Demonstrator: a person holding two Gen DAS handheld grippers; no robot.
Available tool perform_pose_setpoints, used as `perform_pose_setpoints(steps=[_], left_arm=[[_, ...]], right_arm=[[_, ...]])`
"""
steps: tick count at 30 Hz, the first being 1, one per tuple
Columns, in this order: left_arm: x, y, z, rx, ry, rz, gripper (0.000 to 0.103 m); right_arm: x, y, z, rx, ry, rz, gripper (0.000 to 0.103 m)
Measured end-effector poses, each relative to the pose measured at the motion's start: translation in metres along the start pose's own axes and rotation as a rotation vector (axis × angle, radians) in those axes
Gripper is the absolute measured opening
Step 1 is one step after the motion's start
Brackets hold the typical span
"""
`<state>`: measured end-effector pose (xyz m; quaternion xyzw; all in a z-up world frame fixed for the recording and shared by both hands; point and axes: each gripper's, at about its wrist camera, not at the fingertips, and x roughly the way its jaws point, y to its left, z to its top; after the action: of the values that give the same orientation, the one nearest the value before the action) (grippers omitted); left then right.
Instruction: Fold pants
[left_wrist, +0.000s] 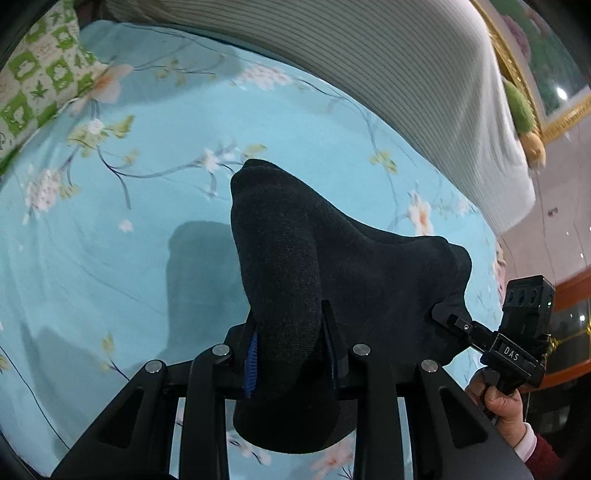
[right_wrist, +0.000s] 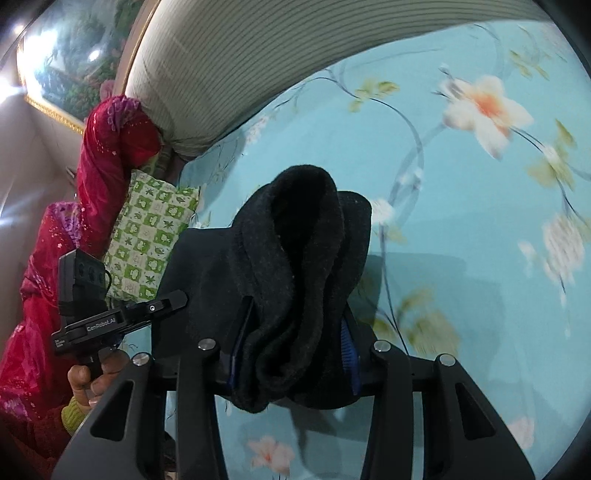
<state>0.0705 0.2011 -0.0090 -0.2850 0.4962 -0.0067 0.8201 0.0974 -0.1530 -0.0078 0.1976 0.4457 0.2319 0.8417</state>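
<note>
The black pants are held raised above the floral blue bedsheet, one bunched end clamped in the left gripper, the other in the right gripper. Beyond the pants a striped quilt is seen; a green-checked pillow and a red garment lie at the sheet's edge

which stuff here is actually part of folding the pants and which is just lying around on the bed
Part of the job:
- black pants, lifted off the sheet
- left claw, shut on the pants
- right claw, shut on the pants
- blue floral sheet, the folding surface

Just lying about:
- green checked pillow
- striped white bedding
- red sequinned fabric
- green plush toy
- framed picture
</note>
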Motion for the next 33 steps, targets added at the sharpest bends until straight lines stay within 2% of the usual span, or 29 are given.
perform_pose_setpoints(steps=[8, 16, 21, 24, 33], left_arm=[[0.018, 0.024, 0.002, -0.019, 0.018, 0.057, 0.029], [0.032, 0.028, -0.007, -0.002, 0.035, 0.090, 0.039], [0.032, 0.025, -0.008, 0.000, 0.030, 0.124, 0.048], [0.027, 0.021, -0.010, 0.007, 0.018, 0.149, 0.050], [0.007, 0.013, -0.028, -0.009, -0.034, 0.240, 0.065]], right_arm=[[0.041, 0.002, 0.012, -0.027, 0.078, -0.044, 0.046], [0.046, -0.015, 0.010, -0.024, 0.105, -0.061, 0.054], [0.039, -0.022, 0.011, -0.004, 0.095, -0.046, 0.056], [0.035, -0.023, 0.012, 0.002, 0.088, -0.051, 0.058], [0.017, -0.021, 0.010, -0.030, 0.036, -0.130, 0.065]])
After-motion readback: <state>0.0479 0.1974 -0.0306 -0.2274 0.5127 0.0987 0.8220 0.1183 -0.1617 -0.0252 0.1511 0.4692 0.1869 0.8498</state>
